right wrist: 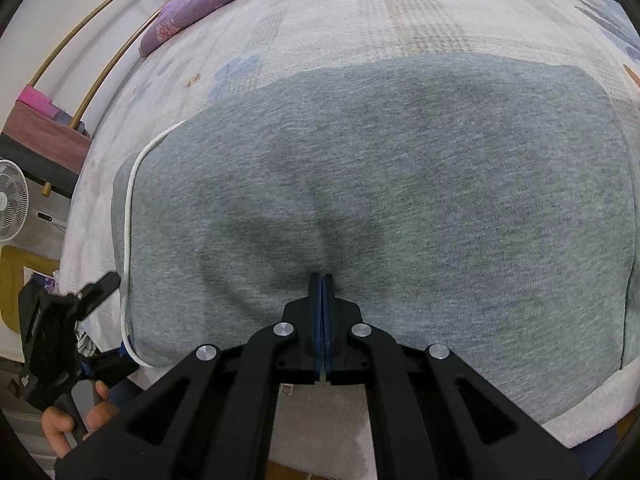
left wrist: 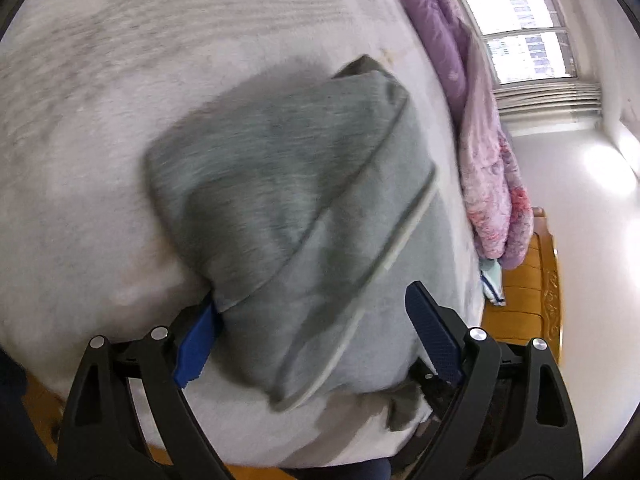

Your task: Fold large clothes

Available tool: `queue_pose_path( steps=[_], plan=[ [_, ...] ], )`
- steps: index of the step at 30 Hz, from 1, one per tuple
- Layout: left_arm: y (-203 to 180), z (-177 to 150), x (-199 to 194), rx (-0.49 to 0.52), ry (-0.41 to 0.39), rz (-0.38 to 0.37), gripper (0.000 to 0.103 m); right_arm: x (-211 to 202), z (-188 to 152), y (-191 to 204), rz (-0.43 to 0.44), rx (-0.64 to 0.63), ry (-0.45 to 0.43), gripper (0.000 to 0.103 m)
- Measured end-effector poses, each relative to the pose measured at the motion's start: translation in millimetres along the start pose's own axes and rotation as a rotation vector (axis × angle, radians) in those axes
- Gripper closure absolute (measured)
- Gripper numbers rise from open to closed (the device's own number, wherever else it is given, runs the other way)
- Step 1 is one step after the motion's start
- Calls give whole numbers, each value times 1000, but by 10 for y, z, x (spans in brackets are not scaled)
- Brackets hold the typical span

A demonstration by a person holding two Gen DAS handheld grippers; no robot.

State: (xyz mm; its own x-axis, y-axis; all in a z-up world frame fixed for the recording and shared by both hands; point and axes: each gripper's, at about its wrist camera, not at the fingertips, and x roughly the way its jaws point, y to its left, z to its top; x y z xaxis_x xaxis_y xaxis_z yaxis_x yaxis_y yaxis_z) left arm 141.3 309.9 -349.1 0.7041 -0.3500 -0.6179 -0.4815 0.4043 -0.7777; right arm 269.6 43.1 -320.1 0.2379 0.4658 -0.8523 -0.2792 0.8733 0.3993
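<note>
Grey knit garment [left wrist: 288,208] lies folded on the bed [left wrist: 80,160], left gripper [left wrist: 316,332] spread wide astride its near edge with nothing pinched, probably lining up a grab; right view: right gripper [right wrist: 322,280] jaws fully closed, tips pressed into the cloth, likely pinning the fold flat.

**Bright bedroom, pale walls**

A bed [right wrist: 400,12] with a pale patterned sheet fills both views. A purple quilt [left wrist: 448,40] is heaped along its far side. Daylight comes through a window [left wrist: 520,28] set in a white wall [left wrist: 580,220]. What seems to be an orange wooden bedframe [left wrist: 524,288] edges the mattress. A white fan [right wrist: 12,200] stands beside the bed.
</note>
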Motion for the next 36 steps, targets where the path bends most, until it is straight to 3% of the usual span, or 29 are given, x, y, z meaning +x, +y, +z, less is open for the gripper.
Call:
queue_pose_path(
  steps=[3,8,9,11,14,19,24,28,33,36],
  plan=[
    [-6,1,30,-25,-1,-52,21,-22,-14,-48,17,9,3,103],
    [79,-1,57,-42,-36,-45,29,-192,-61,-109,72,64,-4,100],
    [65,-5,52,-22,-50,-35,34,-243,-95,-92,82,65,-6,100],
    [84,-12,44,4,-59,-30,67,-295,-148,-55,95,64,-11,100],
    [110,0,54,-8,-51,-64,78,-144,-232,-51,75,45,27,103],
    [-90,10,-96,103,-72,-55,84,31,-272,-200,100,73,30,103],
    [-732,-163,-299,358,-131,-37,84,-27,-316,-238,122,84,11,103],
    [-1116,-340,-331,485,-142,-21,84,-62,-379,-293,140,101,-13,103],
    [-1574,-640,-273,640,-168,4,84,-227,-500,-493,234,132,-70,103],
    [-1794,-765,-217,681,-157,-7,84,-498,-624,-556,251,121,-147,97]
  ],
)
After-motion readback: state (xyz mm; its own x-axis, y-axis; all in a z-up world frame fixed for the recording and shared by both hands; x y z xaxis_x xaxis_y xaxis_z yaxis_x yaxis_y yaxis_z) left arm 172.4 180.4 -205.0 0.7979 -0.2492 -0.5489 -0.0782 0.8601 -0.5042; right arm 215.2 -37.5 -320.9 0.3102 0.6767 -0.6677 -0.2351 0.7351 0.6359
